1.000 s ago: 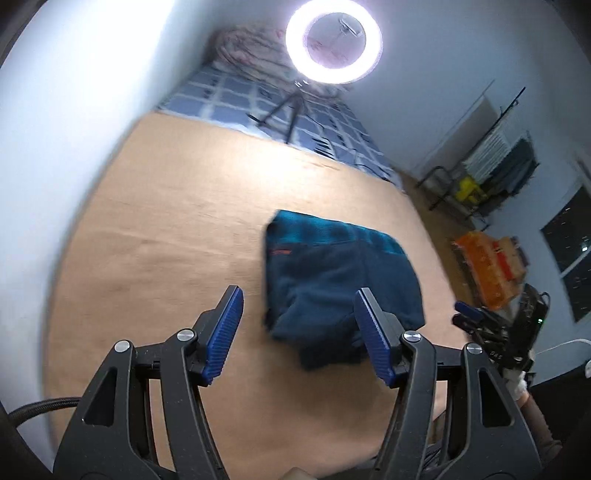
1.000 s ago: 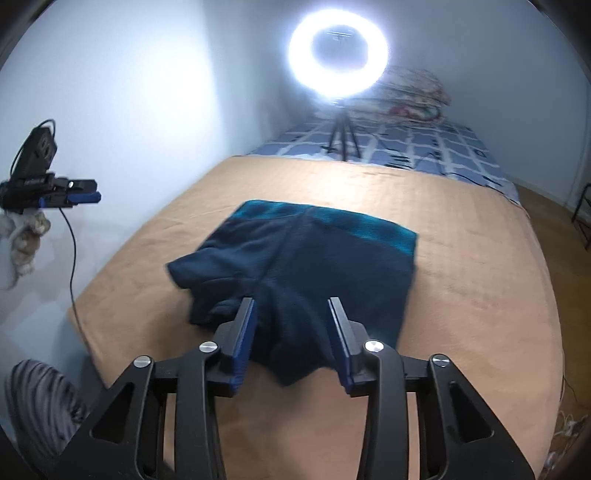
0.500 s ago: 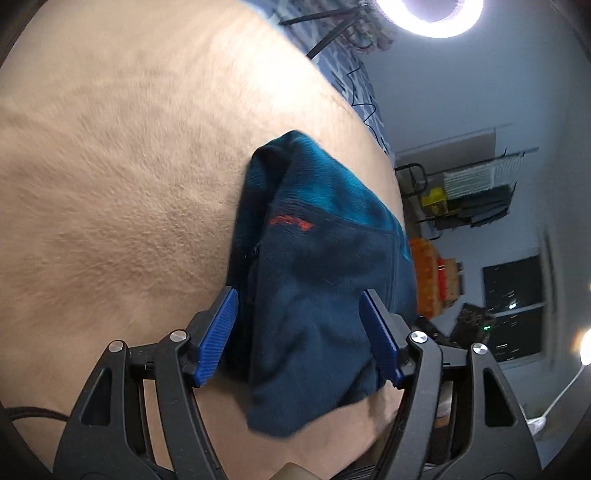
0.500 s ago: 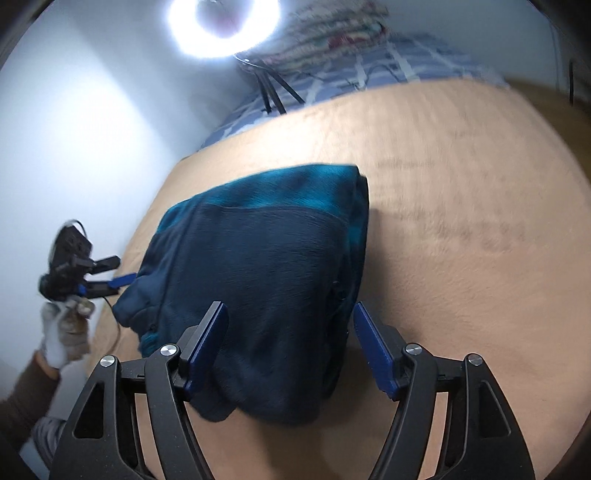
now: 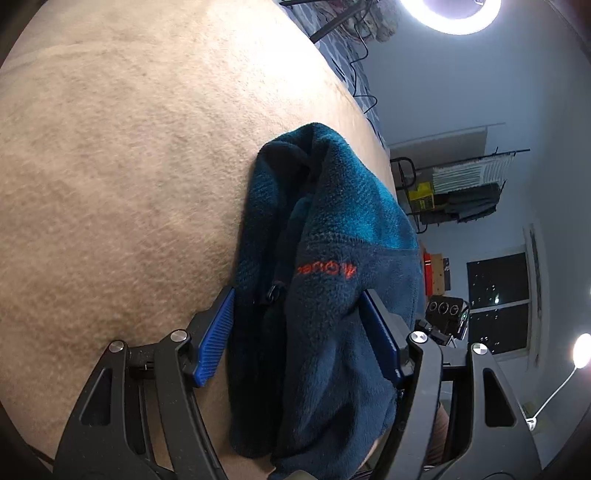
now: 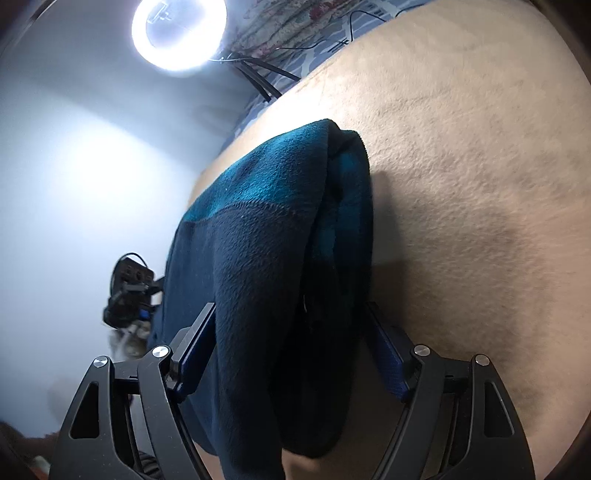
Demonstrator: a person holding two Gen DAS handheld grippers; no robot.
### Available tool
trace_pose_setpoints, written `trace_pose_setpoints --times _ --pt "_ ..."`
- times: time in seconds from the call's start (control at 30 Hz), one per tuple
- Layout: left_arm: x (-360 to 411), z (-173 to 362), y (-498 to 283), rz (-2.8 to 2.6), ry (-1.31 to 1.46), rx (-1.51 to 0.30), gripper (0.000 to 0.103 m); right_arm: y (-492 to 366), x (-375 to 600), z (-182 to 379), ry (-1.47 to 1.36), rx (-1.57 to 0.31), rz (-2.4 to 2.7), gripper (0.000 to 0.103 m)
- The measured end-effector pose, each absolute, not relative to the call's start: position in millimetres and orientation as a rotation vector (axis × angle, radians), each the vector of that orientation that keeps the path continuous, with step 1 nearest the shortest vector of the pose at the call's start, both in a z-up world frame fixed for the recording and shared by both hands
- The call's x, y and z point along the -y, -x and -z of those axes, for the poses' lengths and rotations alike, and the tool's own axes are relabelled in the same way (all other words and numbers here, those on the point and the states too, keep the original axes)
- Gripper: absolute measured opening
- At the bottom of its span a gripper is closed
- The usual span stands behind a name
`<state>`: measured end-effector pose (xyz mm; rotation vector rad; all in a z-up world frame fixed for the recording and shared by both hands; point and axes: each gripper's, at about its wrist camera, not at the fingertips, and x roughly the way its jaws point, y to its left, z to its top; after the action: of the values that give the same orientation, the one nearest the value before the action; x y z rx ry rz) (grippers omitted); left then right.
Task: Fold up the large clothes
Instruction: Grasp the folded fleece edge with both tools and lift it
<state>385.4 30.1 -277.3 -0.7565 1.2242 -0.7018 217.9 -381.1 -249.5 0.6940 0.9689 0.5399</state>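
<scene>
We count one folded fleece garment (image 5: 332, 295), dark navy with a teal band, on one tan blanket (image 5: 110, 166). We see two grippers, the left gripper (image 5: 299, 328) and the right gripper (image 6: 291, 343). One ring light (image 6: 179, 33) glows at eleven o'clock in the right view; one drying rack (image 5: 465, 192) stands at three o'clock in the left.

Your two wrist cams look down-forward, close over opposite ends of the same folded fleece (image 5: 325, 314) (image 6: 266, 288) on the bed (image 5: 122, 184) (image 6: 480, 184).

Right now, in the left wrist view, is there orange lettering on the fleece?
Yes: orange lettering runs across the dark blue fleece, just below its lighter teal panel.
</scene>
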Motion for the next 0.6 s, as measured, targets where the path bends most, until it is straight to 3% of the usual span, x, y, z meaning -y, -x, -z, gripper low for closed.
trace_pose_setpoints --times 0.1,0.23,0.47,0.6 --pt "-20.3 277.2 -388.9 0.678 0.702 -1.235 0.056 -221.4 374.4 248.8 -0.688 -0.966 -0.547 0.078" --pt "-9.9 269.5 -383.1 0.63 0.617 -1.221 0.049 -220.2 359.8 244.7 -0.629 -0.99 -0.544 0.075" --pt "15.3 249.6 -375.3 0.547 0.432 -1.162 0.03 -211.8 353.6 232.6 -0.538 -1.001 -0.489 0.047" --pt "30.9 230.9 -362.2 0.499 0.295 -1.113 0.023 -202.3 343.9 216.7 -0.434 -0.999 -0.433 0.04"
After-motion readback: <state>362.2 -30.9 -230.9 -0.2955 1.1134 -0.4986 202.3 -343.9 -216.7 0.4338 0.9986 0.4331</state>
